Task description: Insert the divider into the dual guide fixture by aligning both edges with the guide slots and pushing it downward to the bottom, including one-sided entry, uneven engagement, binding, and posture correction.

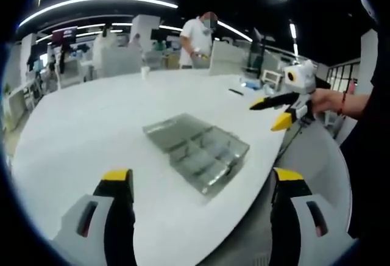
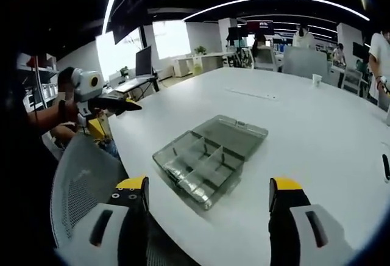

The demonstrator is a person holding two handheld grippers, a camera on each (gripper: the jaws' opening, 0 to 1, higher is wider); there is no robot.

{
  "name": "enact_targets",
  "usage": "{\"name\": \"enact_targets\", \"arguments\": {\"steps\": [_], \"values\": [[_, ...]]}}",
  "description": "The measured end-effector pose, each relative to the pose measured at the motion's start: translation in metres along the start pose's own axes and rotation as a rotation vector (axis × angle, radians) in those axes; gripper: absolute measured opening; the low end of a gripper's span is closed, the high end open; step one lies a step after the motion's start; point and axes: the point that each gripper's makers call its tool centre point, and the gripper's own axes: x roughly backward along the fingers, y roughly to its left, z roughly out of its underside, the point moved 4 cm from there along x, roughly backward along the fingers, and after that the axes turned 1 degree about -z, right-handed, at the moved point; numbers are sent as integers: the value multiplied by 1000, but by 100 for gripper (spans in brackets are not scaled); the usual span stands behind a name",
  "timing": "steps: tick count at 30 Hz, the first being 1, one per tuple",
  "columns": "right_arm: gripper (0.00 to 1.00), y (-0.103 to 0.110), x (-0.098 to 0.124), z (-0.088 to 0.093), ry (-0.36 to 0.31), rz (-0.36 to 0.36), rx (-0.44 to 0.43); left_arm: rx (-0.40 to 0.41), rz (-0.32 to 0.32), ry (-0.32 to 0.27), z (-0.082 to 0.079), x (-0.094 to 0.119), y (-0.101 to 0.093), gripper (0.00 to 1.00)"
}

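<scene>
Yellow-tipped left gripper (image 1: 201, 183) and right gripper (image 2: 209, 193) are hovering spread wide, holding nothing. Both should be closing squarely over the clear grey plastic compartment box (image 2: 209, 157) near the white surface (image 2: 317, 132) edge, seeking a divider.

I see the clear plastic compartment box (image 2: 207, 159) lying flat and open near the white table's (image 2: 304, 132) edge. Its lid (image 2: 239, 132) is folded back flat; internal dividers (image 2: 204, 156) split the tray.
</scene>
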Motion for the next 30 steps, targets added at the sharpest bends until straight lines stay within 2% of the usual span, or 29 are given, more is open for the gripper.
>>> {"name": "enact_targets", "arguments": {"steps": [18, 22, 30], "values": [[79, -1, -2, -1, 0, -3, -7, 8, 10, 13, 4, -5, -1, 91], [79, -2, -2, -1, -1, -4, -10, -28, 8, 52, 7, -7, -2, 92], [80, -2, -2, 0, 3, -8, -9, -24, 9, 45, 5, -7, -4, 92]]}}
